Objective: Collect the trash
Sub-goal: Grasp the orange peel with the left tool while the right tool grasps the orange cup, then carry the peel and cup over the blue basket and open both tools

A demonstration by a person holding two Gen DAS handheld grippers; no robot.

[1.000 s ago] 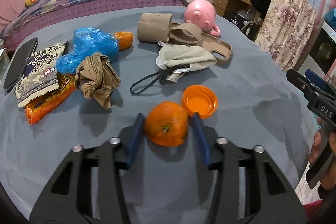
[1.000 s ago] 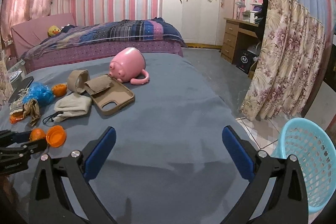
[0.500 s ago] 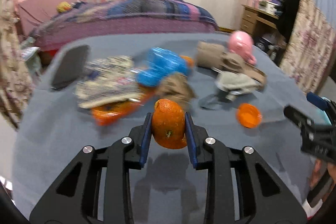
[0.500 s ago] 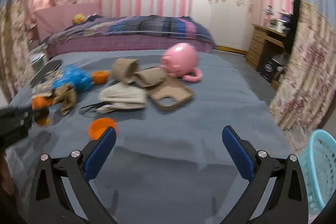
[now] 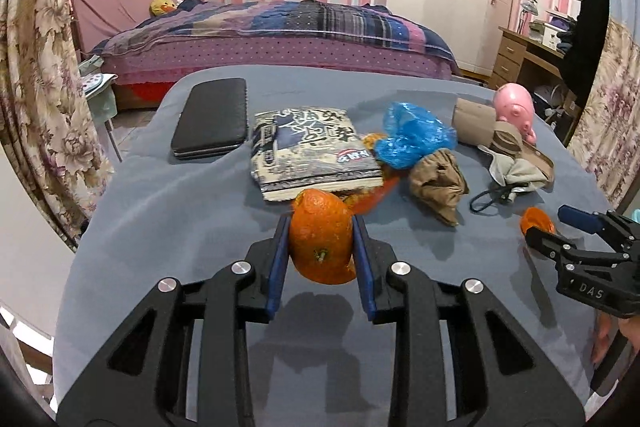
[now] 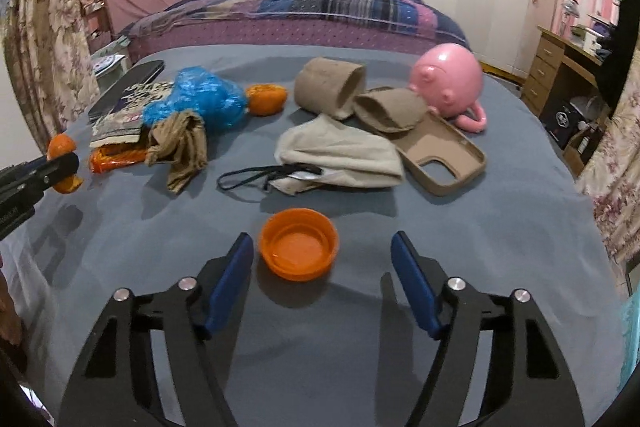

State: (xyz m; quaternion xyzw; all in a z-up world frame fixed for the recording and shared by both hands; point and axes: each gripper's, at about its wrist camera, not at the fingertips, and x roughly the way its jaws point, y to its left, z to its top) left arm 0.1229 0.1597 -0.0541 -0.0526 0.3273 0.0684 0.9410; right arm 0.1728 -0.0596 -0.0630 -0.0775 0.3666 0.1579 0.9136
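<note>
A: Where is the trash you have hold of?

B: My left gripper (image 5: 321, 250) is pinching an orange peel (image 5: 321, 240) between its blue pads, lifted clear of the grey table (image 5: 168, 211); the peel's shadow lies on the cloth below it. From the right wrist view the same peel (image 6: 63, 163) shows at the far left, gripped in that black tool.

A: And the other gripper?

B: My right gripper (image 6: 322, 273) is spread, its jaws closing, and the orange cap (image 6: 298, 243) sits open side up on the table between them, nearer the left pad. Neither pad presses on it.

A: What lies around that cap?

B: Just behind the cap is a beige cloth (image 6: 340, 157) with a black cord (image 6: 260, 177) trailing from it. Behind and right of the cap is a tan phone case (image 6: 444, 157), and past it a pink pig-shaped mug (image 6: 450, 83) on its side, with a crushed cardboard tube (image 6: 330, 89) beside it. Behind and left of the cap I see a crumpled brown paper (image 6: 180, 147), a blue plastic bag (image 6: 204, 99), a second orange peel (image 6: 266, 99) and an orange wrapper (image 6: 114, 157) under a book (image 5: 312, 151). Furthest left of the cap lies a black phone (image 5: 212, 117).

A: Anything beyond the table?

B: A bed (image 5: 280, 31) with a plaid quilt stands behind it.
</note>
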